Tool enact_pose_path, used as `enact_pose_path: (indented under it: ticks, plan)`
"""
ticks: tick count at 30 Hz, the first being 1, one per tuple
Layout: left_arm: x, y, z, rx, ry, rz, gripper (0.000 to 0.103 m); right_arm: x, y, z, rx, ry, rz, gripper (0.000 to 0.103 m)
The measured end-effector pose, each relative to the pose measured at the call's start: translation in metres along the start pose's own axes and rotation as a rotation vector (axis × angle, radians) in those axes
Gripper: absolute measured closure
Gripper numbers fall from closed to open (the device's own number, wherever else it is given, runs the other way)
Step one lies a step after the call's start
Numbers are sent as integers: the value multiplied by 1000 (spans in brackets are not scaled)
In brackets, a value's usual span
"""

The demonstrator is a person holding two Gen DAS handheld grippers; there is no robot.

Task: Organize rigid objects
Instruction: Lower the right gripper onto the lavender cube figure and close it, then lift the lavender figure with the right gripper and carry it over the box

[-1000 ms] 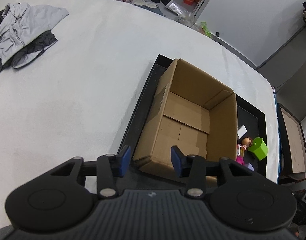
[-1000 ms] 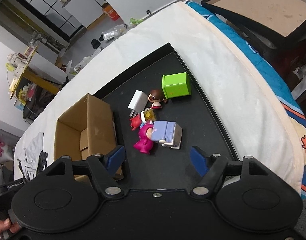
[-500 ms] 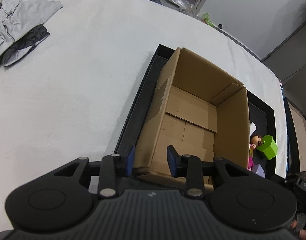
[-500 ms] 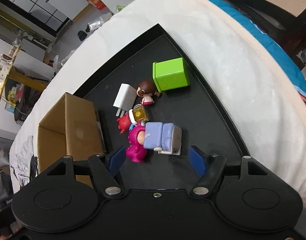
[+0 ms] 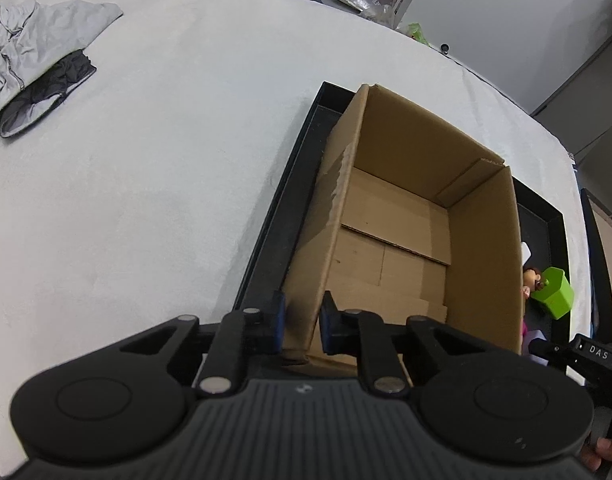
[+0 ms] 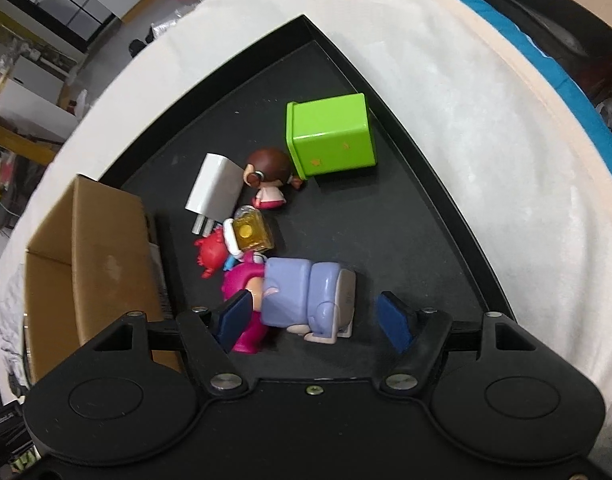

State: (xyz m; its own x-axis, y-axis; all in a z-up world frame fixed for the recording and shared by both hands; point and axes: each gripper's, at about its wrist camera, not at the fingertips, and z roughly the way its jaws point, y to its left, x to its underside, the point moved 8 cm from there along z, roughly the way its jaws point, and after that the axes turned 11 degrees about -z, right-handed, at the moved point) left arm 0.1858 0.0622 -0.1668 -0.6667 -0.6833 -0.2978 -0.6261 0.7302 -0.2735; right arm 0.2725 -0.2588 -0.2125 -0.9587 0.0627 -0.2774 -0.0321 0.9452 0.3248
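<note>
The toys (image 6: 274, 264) are lying heaped on the black tray (image 6: 434, 168) beside the cardboard box (image 5: 410, 216). The left gripper (image 5: 302, 326) is pinching the box's near wall, likely steadying it. The right gripper (image 6: 312, 316) is hanging spread around the purple toy (image 6: 306, 292), not touching it.

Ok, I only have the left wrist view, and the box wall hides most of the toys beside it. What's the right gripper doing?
Observer: The right gripper is open over the black tray, its jaws either side of a lilac toy, with no pad pressing on it.
Operator: What else is lying there that I can't see?
Observer: A white charger, a red crab toy and a small yellow bottle lie clustered between the cardboard box and the green cube.
</note>
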Motion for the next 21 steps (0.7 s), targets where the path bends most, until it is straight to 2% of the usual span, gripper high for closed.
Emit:
enact_pose_path:
  ticks: [5,7,8,9,10,13,21]
  plan:
    - [3,-1,-1,3,-6,30,88,0,3,8,33,2,-34,36]
    - [4,-2,-1,7,-8,40,89,2,4,11,33,3,-43,39]
    - [5,-2,-2,10,-10,44,89,2,4,11,25,-3,-42,42]
    - [6,-2,-2,10,-11,48,89,3,4,10,18,-6,-43,50]
    - [8,-1,-3,8,-10,51,89,3,5,9,7,-7,-49,52]
    - [13,-2,-5,10,-7,60,90,5,5,6,26,4,-79,53]
    - [22,-3,-11,14,0,91,90,17,-6,-1,40,6,-62,53]
